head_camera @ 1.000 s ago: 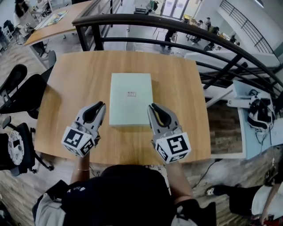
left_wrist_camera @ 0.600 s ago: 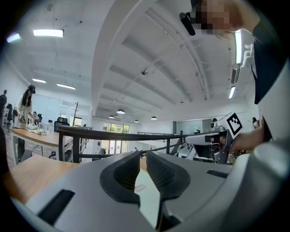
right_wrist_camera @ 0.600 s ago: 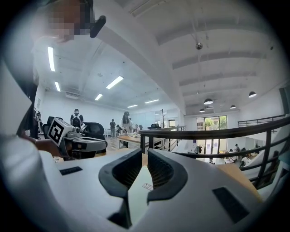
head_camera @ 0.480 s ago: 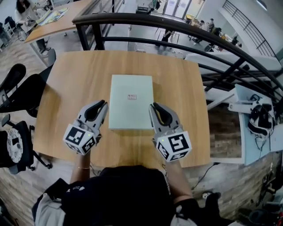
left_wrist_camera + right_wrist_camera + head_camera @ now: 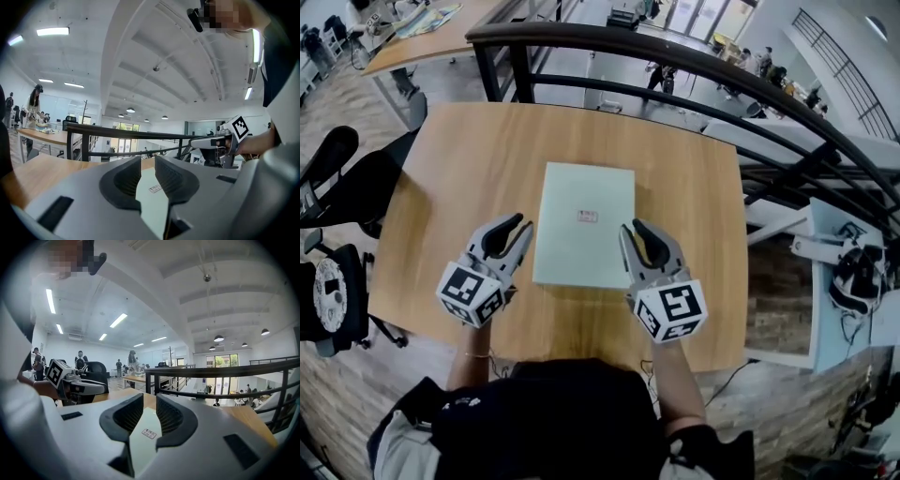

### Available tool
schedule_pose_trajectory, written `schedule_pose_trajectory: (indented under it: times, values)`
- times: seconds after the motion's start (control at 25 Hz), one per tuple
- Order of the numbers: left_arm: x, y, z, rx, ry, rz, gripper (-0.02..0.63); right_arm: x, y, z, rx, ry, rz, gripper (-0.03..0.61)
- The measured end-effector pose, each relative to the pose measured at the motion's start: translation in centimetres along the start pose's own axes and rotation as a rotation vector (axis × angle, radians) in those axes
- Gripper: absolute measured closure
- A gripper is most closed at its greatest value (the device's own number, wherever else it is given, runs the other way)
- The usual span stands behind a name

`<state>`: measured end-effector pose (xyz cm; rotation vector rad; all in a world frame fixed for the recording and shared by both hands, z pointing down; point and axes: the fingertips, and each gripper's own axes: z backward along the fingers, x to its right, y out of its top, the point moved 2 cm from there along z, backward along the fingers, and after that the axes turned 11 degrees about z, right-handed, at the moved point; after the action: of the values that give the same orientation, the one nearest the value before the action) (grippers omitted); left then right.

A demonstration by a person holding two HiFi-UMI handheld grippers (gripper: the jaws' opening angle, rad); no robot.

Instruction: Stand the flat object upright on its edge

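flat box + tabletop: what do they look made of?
Flat box: probably cardboard or paperboard, matte pale green-white. It shows no glare, crisp straight edges and a small printed label. Thin plastic can't be ruled out.
Table: light wood-grain top with a satin finish. The even grain suggests laminate or veneer, but solid wood is possible.

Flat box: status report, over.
Left gripper, right gripper: fingers just opened a crack, nothing between them. Flat box lying flat on the table, its near end between the two grippers, not yet raised. Nothing in the way.
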<state>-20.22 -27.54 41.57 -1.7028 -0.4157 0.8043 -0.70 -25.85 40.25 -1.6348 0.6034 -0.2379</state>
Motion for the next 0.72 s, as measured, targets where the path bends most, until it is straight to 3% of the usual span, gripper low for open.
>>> schedule_pose_trajectory:
  times: [0.08, 0.72]
  values:
    - [-0.5, -0.2, -0.7, -0.010, 0.006, 0.009, 0.531, 0.6, -0.3, -0.7, -0.003, 0.003, -0.009, 0.479]
    - [-4.7, -4.0, -5.4, -0.154, 0.039, 0.045, 0.431, 4.1, -5.6, -4.7, -0.126, -0.009, -0.092, 0.406]
